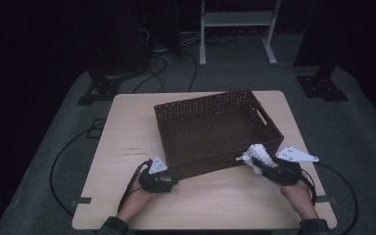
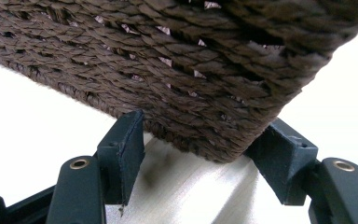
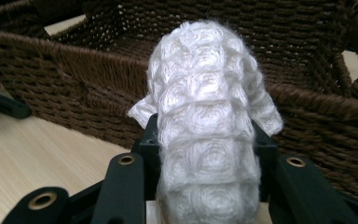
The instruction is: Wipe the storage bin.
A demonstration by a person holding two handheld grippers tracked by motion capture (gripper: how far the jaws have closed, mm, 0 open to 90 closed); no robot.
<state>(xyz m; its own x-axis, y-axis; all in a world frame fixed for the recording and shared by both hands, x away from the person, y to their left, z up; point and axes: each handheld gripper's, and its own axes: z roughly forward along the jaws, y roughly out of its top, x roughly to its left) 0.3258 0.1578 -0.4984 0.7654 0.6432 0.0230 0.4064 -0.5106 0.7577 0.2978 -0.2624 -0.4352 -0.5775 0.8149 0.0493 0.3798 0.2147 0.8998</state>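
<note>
A: Start nearest us. What has the right gripper (image 3: 205, 154) got?

B: Its jaws are clamped on a white knitted cloth (image 3: 207, 126), bunched into a fat roll, held just outside the near right corner of the wicker basket (image 1: 210, 105) and about level with its rim.

A: And the left gripper (image 1: 164, 172)?

B: It sits at the basket's near left corner. The jaws stand apart on either side of that corner; the left gripper view shows the weave between them, but I cannot tell whether the pads press on it. I'd read it as steadying the basket.

A: So how to do the drop well?

B: Lift the cloth clear of the near wall, carry it over the middle of the basket, then let go. The loose fringe could snag on the rim if it goes in low.

A: Anything in the way?

B: The basket looks empty. Beyond it, past the table (image 1: 127, 127), cables (image 1: 156, 63) trail over the floor and a white frame (image 1: 237, 29) stands well back.
</note>
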